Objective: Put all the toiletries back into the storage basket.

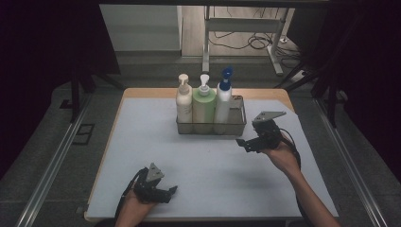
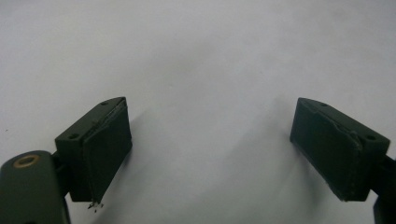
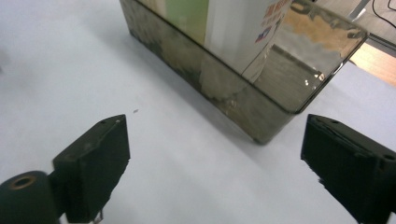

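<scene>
Your left gripper (image 1: 173, 189) lies low at the near left of the table (image 1: 142, 156), on a smooth, matte white sheet. In the left gripper view its two blocky black jaws stand wide apart with nothing but bare sheet between them; the flat pads (image 2: 105, 158) look rubbery, with frayed edges.

Farther back, in the middle, stands one rectangular metal basket (image 1: 236, 126) with shiny, mirror-like walls and rounded corners. Three pump bottles stand upright in it, side by side and touching. From left to right: a cream bottle (image 1: 184, 105) with a cream pump, a pale green bottle (image 1: 204, 108) with a white pump, and a white bottle (image 1: 222, 105) with a blue pump. All three look like smooth plastic. The basket's right end has no bottle in it.

In the right gripper view, the white bottle carries a small red and blue label near its lower edge; the writing is too small to read.

Your right gripper (image 1: 242, 143) hovers just right of the basket's near right corner, pointing left. Its jaws are spread wide and hold nothing; the basket corner (image 3: 261, 116) sits ahead of them, apart from both pads.
</scene>
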A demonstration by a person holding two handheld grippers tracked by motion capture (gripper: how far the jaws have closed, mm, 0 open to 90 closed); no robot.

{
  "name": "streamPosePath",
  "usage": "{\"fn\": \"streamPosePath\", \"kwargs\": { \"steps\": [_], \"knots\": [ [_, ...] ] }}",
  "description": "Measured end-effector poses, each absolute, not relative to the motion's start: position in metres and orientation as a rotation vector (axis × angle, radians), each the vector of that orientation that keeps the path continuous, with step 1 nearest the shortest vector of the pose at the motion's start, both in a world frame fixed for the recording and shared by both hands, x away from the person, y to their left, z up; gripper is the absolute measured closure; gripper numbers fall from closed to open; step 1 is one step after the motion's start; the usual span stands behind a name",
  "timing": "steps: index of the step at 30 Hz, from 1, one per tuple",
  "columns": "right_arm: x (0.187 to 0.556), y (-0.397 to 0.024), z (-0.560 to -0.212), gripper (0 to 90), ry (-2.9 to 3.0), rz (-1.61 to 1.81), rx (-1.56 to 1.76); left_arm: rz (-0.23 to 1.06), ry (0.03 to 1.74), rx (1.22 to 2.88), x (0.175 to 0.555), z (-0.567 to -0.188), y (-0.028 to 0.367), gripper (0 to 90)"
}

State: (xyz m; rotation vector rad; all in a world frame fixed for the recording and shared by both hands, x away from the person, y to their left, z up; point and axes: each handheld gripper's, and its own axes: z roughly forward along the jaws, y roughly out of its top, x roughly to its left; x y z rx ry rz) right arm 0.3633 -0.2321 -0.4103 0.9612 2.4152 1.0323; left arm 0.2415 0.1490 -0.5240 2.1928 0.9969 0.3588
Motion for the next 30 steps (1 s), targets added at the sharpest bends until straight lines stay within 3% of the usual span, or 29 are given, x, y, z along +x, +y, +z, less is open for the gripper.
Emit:
{"fn": "streamPosePath", "kwargs": {
  "steps": [12, 30],
  "knots": [
    [0.336, -0.246, -0.428, 0.3, 2.446, 1.011, 0.967, 0.359, 0.997, 2.192, 0.241, -0.524, 0.149, 12.5],
    [0.304, -0.262, -0.475, 0.0, 2.444, 0.990, 1.021, 0.360, 0.998, 2.189, 0.241, -0.524, 0.149, 12.5]
  ]
}}
